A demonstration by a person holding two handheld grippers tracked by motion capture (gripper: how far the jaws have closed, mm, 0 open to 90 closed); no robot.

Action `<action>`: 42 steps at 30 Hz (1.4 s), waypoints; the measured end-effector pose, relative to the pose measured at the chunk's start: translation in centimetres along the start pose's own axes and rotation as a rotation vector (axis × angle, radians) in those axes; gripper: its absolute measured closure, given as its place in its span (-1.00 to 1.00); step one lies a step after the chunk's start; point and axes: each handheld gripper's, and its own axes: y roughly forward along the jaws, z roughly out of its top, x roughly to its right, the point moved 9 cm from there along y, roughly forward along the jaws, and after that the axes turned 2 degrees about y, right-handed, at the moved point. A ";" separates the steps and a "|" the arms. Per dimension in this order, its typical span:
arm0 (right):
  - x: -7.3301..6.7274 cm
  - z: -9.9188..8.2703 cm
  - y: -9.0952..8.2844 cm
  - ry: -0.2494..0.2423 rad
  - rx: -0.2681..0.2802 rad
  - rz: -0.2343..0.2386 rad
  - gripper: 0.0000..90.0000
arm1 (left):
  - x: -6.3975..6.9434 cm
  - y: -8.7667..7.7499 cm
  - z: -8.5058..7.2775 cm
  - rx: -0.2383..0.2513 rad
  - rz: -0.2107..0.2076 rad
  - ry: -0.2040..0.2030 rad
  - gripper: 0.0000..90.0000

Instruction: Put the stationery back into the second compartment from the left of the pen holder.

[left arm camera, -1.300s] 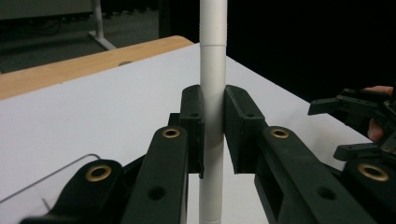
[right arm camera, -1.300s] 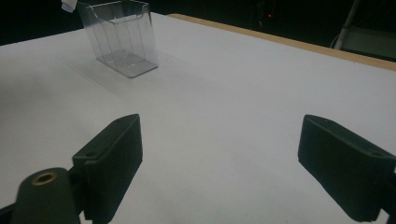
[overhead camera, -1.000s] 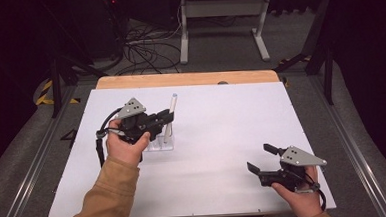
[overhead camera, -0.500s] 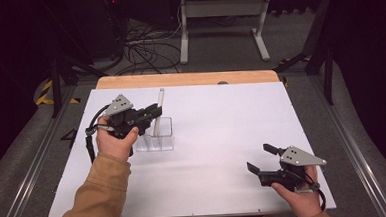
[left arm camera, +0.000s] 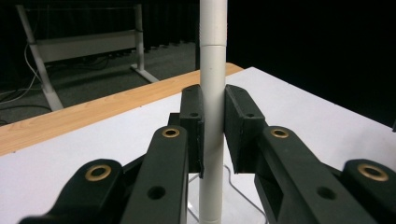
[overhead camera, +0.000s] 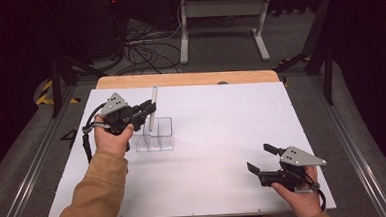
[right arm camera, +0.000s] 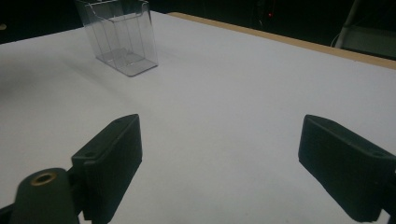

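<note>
**Left gripper holding a white tube upright at the clear box**

1. Left side. The left gripper (overhead camera: 148,109) stands just left of the clear box (overhead camera: 156,135), which serves as the reference point below. Its jaws are closed on a white tube (left arm camera: 213,112). The left gripper view shows both pads pressed against the tube's sides, with the tube upright and a seam line above the pads. In the high view the tube's lower end reaches the box's left rear part; whether it is already inside a compartment or just above the rim cannot be told.

2. Centre. The box rests on the white table (overhead camera: 222,137), toward the table's far left. It has clear walls and inner dividers, and appears to hold nothing else.

3. Right side. The right gripper (overhead camera: 258,157) lies well right of the box, near the table's front edge. Its jaws stand wide apart and grip nothing; the right gripper view shows bare table between them and the box farther off.

4. Step in hand (judgement). The tube is probably being placed into, or lifted from, the box. Placement calls for keeping the tube vertical, lowering it inside one compartment, then releasing.
</note>
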 end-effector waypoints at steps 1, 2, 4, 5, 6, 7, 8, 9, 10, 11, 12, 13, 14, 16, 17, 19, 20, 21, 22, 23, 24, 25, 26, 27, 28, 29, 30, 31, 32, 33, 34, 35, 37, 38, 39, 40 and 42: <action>0.0 0.0 0.0 0.000 -0.001 0.000 -0.68 | -0.2 0.0 -0.1 0.002 0.002 -0.004 0.75; 0.0 0.0 0.0 0.000 -0.001 0.000 -0.68 | -0.4 0.0 -0.1 0.005 0.007 -0.002 0.75; 0.0 -0.1 0.1 -0.001 -0.003 0.001 -0.68 | -0.7 0.1 -0.2 0.005 0.012 -0.001 0.75; 0.0 -0.1 0.1 0.000 -0.004 0.001 -0.68 | -0.8 0.2 -0.2 0.004 0.015 -0.003 0.75; 0.0 -0.1 0.1 -0.001 -0.004 0.002 -0.68 | -0.8 0.2 -0.2 0.004 0.015 -0.003 0.75; 0.0 -0.1 0.1 -0.001 -0.004 0.002 -0.68 | -0.9 0.2 -0.3 0.006 0.014 -0.001 0.75; 0.0 -0.1 0.1 -0.002 -0.005 0.002 -0.68 | -0.9 0.3 -0.3 0.002 0.013 -0.001 0.75; 0.0 -0.1 0.1 -0.001 -0.004 0.001 -0.68 | -0.9 0.4 -0.4 0.003 0.013 -0.001 0.75; 0.0 -0.1 0.1 -0.001 -0.005 0.001 -0.68 | -0.9 0.5 -0.5 0.001 0.014 -0.002 0.75; 0.0 -0.1 0.1 -0.001 -0.004 0.001 -0.68 | -0.9 0.5 -0.5 0.000 0.013 -0.002 0.75; 0.0 -0.1 0.1 -0.001 -0.004 0.001 -0.68 | -0.9 0.6 -0.5 0.001 0.011 -0.004 0.75; 0.0 -0.1 0.1 -0.001 -0.004 0.001 -0.68 | -0.8 0.6 -0.6 0.003 0.008 -0.012 0.75; 0.0 -0.1 0.0 -0.002 -0.004 0.001 -0.68 | -0.8 0.6 -0.7 0.000 0.006 -0.015 0.75; 0.0 -0.1 0.0 -0.001 -0.003 -0.001 -0.68 | -0.7 0.7 -1.0 -0.004 0.001 -0.017 0.75; 0.0 -0.1 0.0 -0.001 -0.003 -0.002 -0.68 | -0.7 0.7 -1.1 -0.005 -0.002 -0.020 0.75; 0.0 -0.1 0.0 -0.003 -0.003 0.000 -0.68 | -0.8 0.7 -1.5 -0.010 -0.002 -0.025 0.75; 0.0 -0.1 0.0 -0.003 -0.003 0.000 -0.68 | -0.8 0.7 -1.5 -0.010 -0.002 -0.025 0.75; 0.0 -0.1 0.0 -0.002 -0.003 -0.001 -0.68 | -0.9 0.7 -1.7 -0.016 -0.001 -0.027 0.75; 0.0 -0.1 0.0 -0.002 -0.003 -0.001 -0.68 | -0.9 0.7 -1.9 -0.017 0.000 -0.030 0.75; 0.0 -0.1 0.1 -0.002 -0.004 0.000 -0.68 | -0.9 0.7 -2.1 -0.017 -0.003 -0.034 0.75; 0.0 -0.1 0.1 -0.002 -0.004 0.000 -0.68 | -1.0 0.7 -2.2 -0.019 -0.002 -0.033 0.75; 0.0 -0.1 0.1 -0.003 -0.005 0.002 -0.68 | -1.0 0.7 -2.5 -0.024 -0.003 -0.037 0.75; 0.0 -0.1 0.1 -0.003 -0.006 0.001 -0.68 | -1.0 0.7 -2.5 -0.024 -0.003 -0.037 0.75; -0.1 -0.1 0.1 -0.005 -0.004 0.002 -0.68 | -0.9 0.7 -2.7 -0.024 -0.005 -0.043 0.75; -0.1 0.0 0.1 -0.006 -0.004 0.003 -0.68 | -1.0 0.6 -2.8 -0.027 -0.005 -0.041 0.75; -0.1 0.0 0.2 -0.006 -0.004 0.004 -0.68 | -1.0 0.6 -2.9 -0.027 -0.005 -0.040 0.75; -0.1 0.0 0.2 -0.005 -0.004 0.004 -0.68 | -0.9 0.6 -3.1 -0.030 -0.009 -0.044 0.75; -0.1 0.0 0.2 -0.005 -0.004 0.004 -0.68 | -0.9 0.6 -3.1 -0.030 -0.009 -0.044 0.75; -0.1 0.0 0.2 -0.006 -0.005 0.004 -0.68 | -0.9 0.6 -3.3 -0.033 -0.010 -0.041 0.75; -0.1 0.0 0.2 -0.006 -0.005 0.004 -0.68 | -0.9 0.6 -3.3 -0.033 -0.010 -0.041 0.75; -0.1 -0.1 0.2 -0.005 -0.005 0.004 -0.68 | -0.7 0.6 -3.5 -0.041 -0.014 -0.044 0.75; -0.1 0.0 0.2 -0.006 -0.004 0.005 -0.68 | -0.7 0.6 -3.6 -0.046 -0.013 -0.042 0.75; -0.1 0.0 0.1 -0.005 -0.002 0.004 -0.68 | -0.7 0.6 -3.7 -0.046 -0.012 -0.043 0.75; -0.1 0.0 0.1 -0.005 -0.002 0.004 -0.68 | -0.6 0.5 -3.7 -0.045 -0.012 -0.046 0.75; -0.1 0.0 0.1 -0.005 -0.002 0.003 -0.68 | -0.5 0.5 -3.7 -0.051 -0.013 -0.042 0.75; -0.1 0.0 0.1 -0.005 -0.002 0.003 -0.68 | -0.4 0.5 -3.8 -0.057 -0.013 -0.044 0.75; -0.1 0.0 0.2 -0.005 -0.002 0.004 -0.68 | -0.4 0.5 -3.8 -0.060 -0.008 -0.037 0.74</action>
